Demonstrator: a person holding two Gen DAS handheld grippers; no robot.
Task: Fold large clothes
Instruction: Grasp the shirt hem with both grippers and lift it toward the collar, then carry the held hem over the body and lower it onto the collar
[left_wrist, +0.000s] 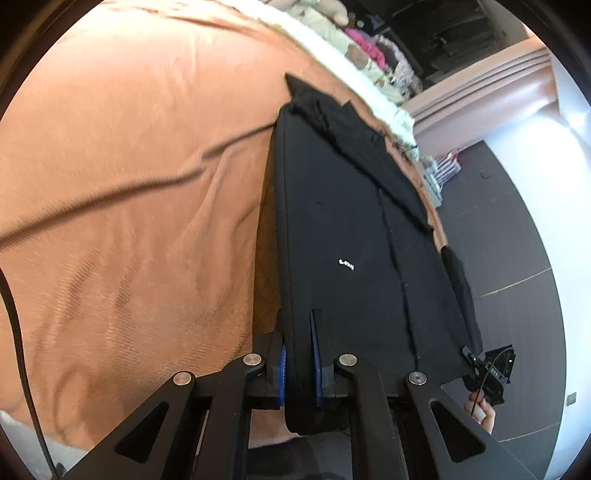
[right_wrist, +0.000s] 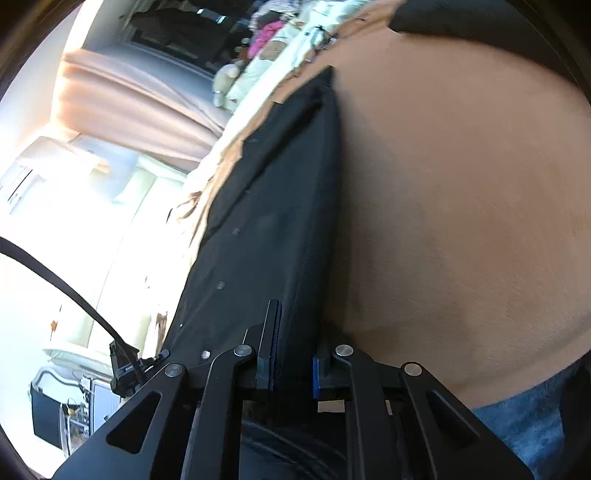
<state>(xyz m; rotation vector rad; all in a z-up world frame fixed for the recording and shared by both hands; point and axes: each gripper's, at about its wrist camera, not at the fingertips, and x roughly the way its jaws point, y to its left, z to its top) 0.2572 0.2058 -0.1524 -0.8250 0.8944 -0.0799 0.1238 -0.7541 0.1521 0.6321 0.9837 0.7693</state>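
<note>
Left wrist cam: left gripper (left_wrist: 297, 354) is clamped on the near edge of a black shirt (left_wrist: 343, 229), which lies on the orange bedspread (left_wrist: 129, 166) near the bed's side. Looks already folded lengthwise into a narrow strip; crosswise folds prob. still to do. Long axis runs straight away from the gripper, far corner pointing at the clothes pile (left_wrist: 369, 48).

Right wrist cam: right gripper (right_wrist: 293, 350) also pinches the shirt (right_wrist: 266, 221) at its near end; same long axis, tip pointing away.
</note>
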